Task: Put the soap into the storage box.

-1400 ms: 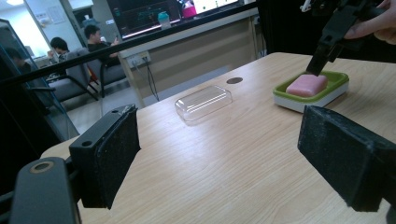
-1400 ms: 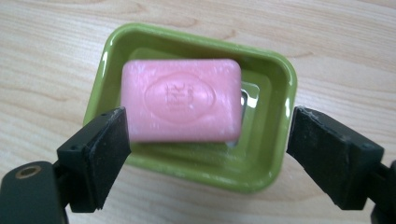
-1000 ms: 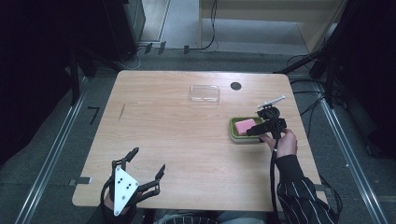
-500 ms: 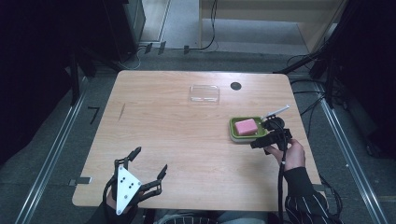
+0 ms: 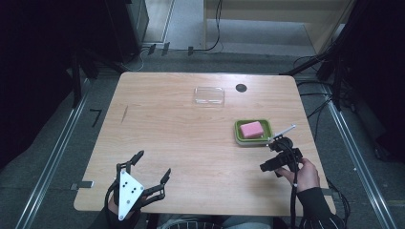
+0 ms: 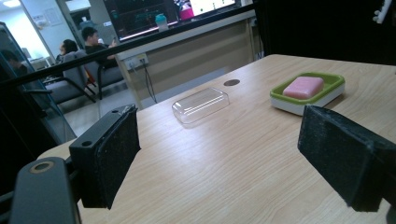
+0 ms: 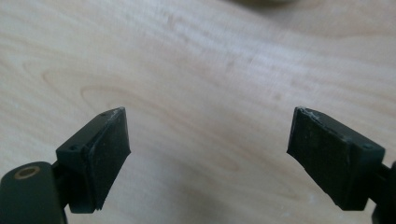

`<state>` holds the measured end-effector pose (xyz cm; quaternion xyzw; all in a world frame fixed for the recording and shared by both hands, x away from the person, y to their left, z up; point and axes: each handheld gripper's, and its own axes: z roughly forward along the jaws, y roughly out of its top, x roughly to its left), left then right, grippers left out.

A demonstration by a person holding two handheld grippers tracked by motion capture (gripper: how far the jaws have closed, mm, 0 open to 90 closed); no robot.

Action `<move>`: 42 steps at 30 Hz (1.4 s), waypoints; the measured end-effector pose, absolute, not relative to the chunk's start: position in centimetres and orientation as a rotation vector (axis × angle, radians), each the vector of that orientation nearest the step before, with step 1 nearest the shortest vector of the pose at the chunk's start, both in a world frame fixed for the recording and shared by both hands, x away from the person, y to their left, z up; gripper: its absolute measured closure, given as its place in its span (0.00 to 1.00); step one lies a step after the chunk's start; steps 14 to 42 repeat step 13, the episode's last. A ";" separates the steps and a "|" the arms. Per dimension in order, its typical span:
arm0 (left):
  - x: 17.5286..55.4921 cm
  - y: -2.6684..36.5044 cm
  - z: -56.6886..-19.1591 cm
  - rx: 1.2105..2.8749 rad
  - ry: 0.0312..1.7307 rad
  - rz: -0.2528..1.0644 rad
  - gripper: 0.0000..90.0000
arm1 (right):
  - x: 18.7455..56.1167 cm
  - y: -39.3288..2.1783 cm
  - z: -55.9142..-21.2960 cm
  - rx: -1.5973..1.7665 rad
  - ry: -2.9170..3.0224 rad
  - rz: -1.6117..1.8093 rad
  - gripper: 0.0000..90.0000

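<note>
A pink soap bar (image 5: 251, 129) lies in a green and white dish (image 5: 239, 133) at the table's right. Both come up again in the left gripper view as soap (image 6: 303, 87) and dish (image 6: 280, 100). A clear plastic lid (image 5: 209, 95) rests farther back, separate from the dish, and is the lid (image 6: 201, 105) in the left gripper view. My right gripper (image 5: 277, 155) hovers just in front of the dish, tilted down, open over bare wood (image 7: 208, 149). My left gripper (image 5: 153, 165) is open near the front left edge, aimed toward the lid (image 6: 219, 149).
A round black hole (image 5: 241, 88) sits in the tabletop (image 5: 167, 124) behind the lid. Cables and metal rails run along the floor on both sides. People sit at desks far off in the left gripper view.
My right gripper has drawn back from above the soap dish toward the front edge and tipped down at the table. The left gripper has barely shifted.
</note>
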<state>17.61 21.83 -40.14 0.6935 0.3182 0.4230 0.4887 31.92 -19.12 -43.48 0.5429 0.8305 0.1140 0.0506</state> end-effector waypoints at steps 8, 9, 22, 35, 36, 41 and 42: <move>17.6 21.7 -40.1 1.686 0.775 1.028 0.15 | 29.2 -18.9 -45.0 1.585 2.609 0.259 0.15; 17.7 21.7 -40.1 1.687 0.771 1.029 0.15 | 29.0 -18.8 -45.2 1.582 2.616 0.255 0.15; 17.7 21.6 -40.1 1.687 0.774 1.030 0.15 | 28.7 -18.7 -45.6 1.578 2.637 0.240 0.15; 17.7 21.6 -40.1 1.687 0.774 1.030 0.15 | 28.7 -18.7 -45.6 1.578 2.637 0.240 0.15; 17.7 21.6 -40.1 1.687 0.774 1.030 0.15 | 28.7 -18.7 -45.6 1.578 2.637 0.240 0.15; 17.7 21.6 -40.1 1.687 0.774 1.030 0.15 | 28.7 -18.7 -45.6 1.578 2.637 0.240 0.15; 17.7 21.6 -40.1 1.687 0.774 1.030 0.15 | 28.7 -18.7 -45.6 1.578 2.637 0.240 0.15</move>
